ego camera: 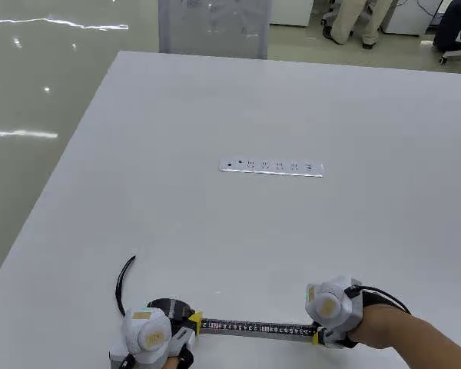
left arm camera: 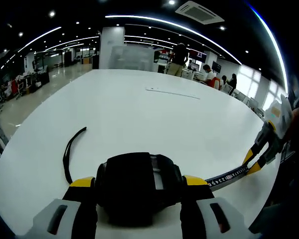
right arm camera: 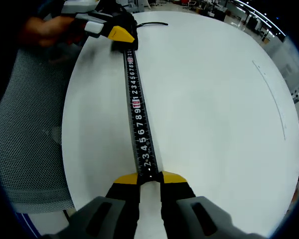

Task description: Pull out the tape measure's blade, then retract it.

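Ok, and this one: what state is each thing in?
Left gripper: shut on case.
Right gripper: shut on blade tip.
Case: held, blade out.
Blade: pulled out, straight between case and right gripper.
Strap: loose, curved on table.
Power strip: flat on table, apart from the rest.

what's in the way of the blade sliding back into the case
Nothing visible. The blade runs straight over bare table from the right tool to the case; the strap lies off on the case's other side.
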Demonstrator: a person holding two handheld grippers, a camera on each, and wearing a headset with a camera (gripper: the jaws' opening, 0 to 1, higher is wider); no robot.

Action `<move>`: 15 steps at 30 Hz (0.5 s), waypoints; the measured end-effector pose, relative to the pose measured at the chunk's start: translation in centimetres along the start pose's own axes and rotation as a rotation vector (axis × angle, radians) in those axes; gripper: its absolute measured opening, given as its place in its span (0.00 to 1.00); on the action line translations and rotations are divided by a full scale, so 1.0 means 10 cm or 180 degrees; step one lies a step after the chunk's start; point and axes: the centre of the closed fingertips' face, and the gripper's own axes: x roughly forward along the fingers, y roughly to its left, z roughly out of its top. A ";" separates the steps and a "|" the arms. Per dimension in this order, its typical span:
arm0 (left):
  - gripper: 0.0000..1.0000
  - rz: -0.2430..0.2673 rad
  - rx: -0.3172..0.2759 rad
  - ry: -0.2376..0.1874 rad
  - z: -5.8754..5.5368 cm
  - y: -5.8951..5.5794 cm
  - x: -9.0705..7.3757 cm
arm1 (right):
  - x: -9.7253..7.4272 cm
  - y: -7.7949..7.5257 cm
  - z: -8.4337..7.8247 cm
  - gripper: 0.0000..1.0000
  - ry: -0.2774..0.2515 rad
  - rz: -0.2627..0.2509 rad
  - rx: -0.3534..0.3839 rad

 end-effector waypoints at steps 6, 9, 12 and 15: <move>0.64 -0.0078 -0.0120 0.0054 -0.01 0.01 -0.01 | 0.01 -0.01 0.00 0.14 -0.0062 -0.0002 -0.0023; 0.64 -0.0098 -0.0135 0.0093 -0.02 0.01 0.00 | 0.01 -0.02 0.00 0.14 -0.0108 0.0011 0.0082; 0.64 -0.0118 -0.0132 0.0102 -0.02 0.01 0.00 | 0.00 -0.02 0.02 0.14 -0.0250 0.0111 0.0454; 0.64 -0.0144 -0.0124 0.0109 -0.02 0.01 0.00 | -0.02 -0.02 0.01 0.14 -0.0332 0.0109 0.0404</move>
